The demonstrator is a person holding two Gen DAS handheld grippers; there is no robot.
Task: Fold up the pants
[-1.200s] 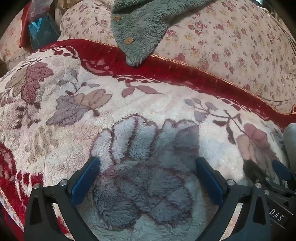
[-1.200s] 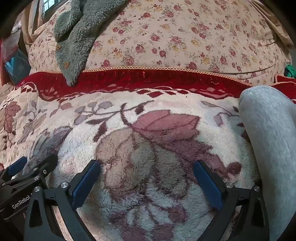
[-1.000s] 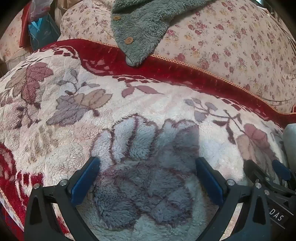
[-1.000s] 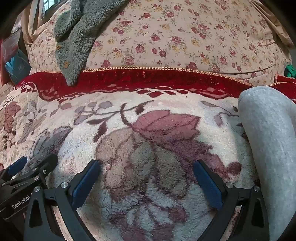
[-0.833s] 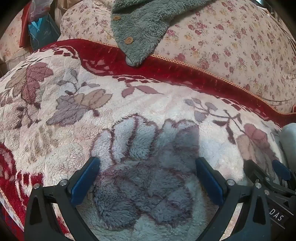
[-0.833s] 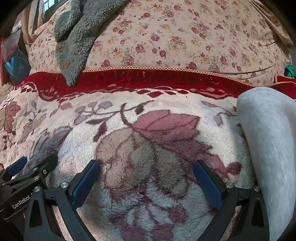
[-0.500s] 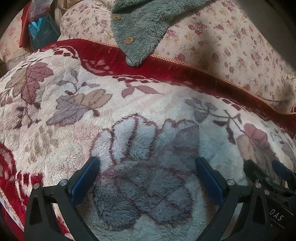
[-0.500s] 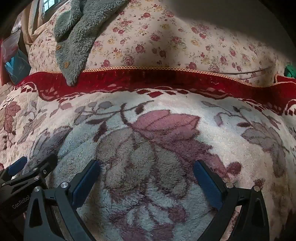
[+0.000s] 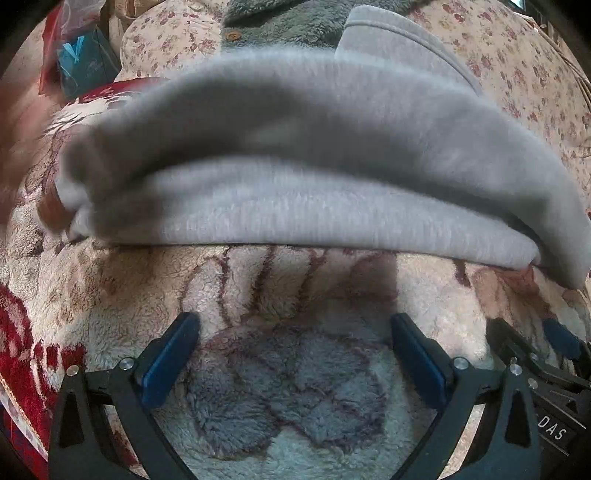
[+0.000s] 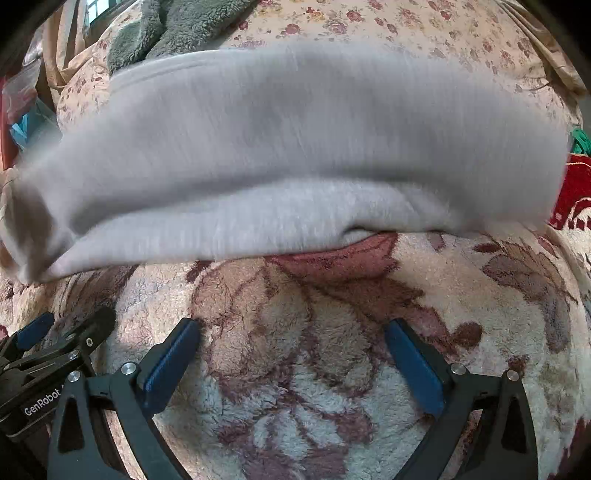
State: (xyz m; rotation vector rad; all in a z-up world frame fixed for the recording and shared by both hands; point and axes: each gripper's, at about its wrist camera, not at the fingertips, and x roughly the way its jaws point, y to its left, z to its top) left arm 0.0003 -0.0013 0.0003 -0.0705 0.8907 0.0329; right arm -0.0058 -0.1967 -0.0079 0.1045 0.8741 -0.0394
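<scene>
Left wrist view: pants (image 9: 295, 155) waistband visible; right view blurred; both hand-held grippers (image 9: 295, 350) (image 10: 291, 350) spread, empty

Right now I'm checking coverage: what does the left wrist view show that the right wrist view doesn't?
Only the left wrist view shows the teal bag and a wooden button on the green fleece. Only the right shows something green at the right edge. Both show the blurred grey pants lying across the floral blanket, beyond both open hand-held grippers.

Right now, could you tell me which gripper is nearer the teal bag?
Left. The bag is ahead and left of the left gripper; the right gripper sits on that gripper's far side.
</scene>
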